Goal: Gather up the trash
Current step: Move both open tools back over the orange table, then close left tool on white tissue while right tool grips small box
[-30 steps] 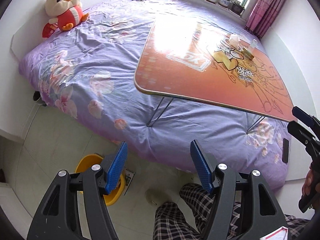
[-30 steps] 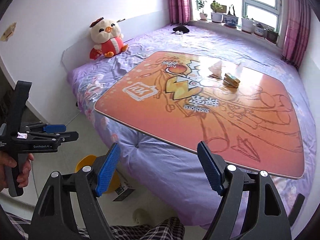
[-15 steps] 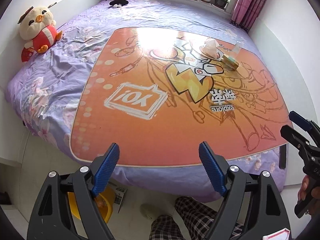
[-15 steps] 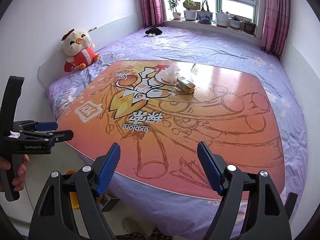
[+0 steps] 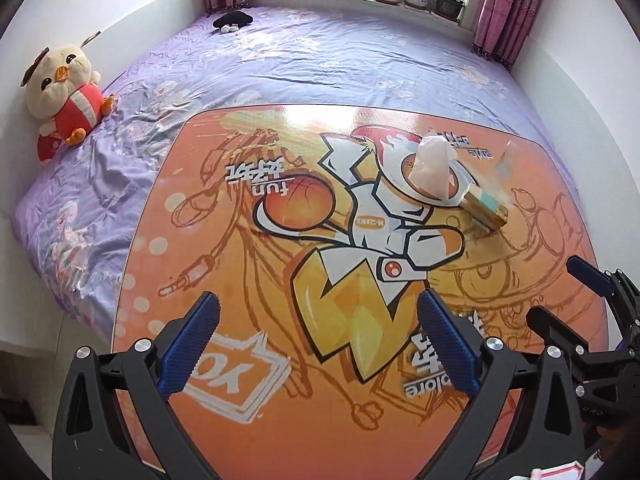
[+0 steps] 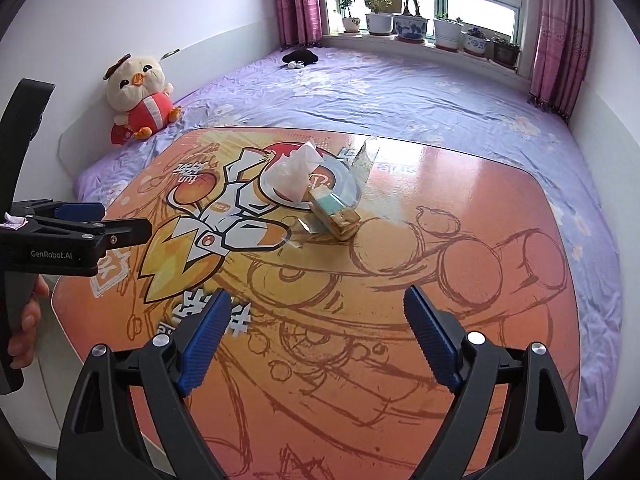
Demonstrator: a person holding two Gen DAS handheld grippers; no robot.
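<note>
Both jaws opening wide, nothing between them: left gripper (image 5: 318,340), right gripper (image 6: 318,334). Trash bunched on the far side of the orange folding table (image 6: 460,280): crumpled tissue (image 6: 294,174), small box (image 6: 334,212), clear wrapper (image 6: 366,160).

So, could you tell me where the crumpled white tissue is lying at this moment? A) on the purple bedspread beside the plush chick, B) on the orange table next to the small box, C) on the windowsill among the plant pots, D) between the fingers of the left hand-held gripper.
B: the crumpled white tissue sits on the orange table right beside the small box, with neither gripper near it.
</note>
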